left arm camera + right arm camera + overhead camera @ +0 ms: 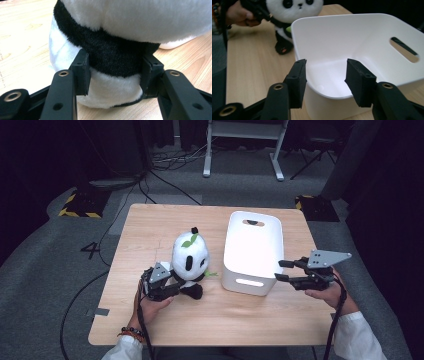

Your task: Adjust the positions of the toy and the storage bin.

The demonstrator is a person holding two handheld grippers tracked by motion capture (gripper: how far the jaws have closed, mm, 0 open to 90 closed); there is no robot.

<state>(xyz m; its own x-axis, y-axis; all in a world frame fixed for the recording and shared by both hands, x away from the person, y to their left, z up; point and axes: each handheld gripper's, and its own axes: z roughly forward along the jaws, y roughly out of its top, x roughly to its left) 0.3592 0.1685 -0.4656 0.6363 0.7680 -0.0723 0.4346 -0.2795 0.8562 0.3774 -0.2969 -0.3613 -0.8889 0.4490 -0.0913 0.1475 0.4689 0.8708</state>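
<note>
A black-and-white panda plush with a green leaf on its head sits upright on the wooden table, left of a white plastic bin. My left gripper is shut on the panda's lower body from the near left. In the left gripper view the pads press into the black band and white belly of the plush. My right gripper stands open at the bin's near right corner. In the right gripper view its jaws straddle the bin's rim without touching it, and the panda shows behind.
The bin has a handle slot in its far wall and nothing inside. Bare tabletop runs along the near edge. Beyond the table lie grey floor, cables and a white desk frame.
</note>
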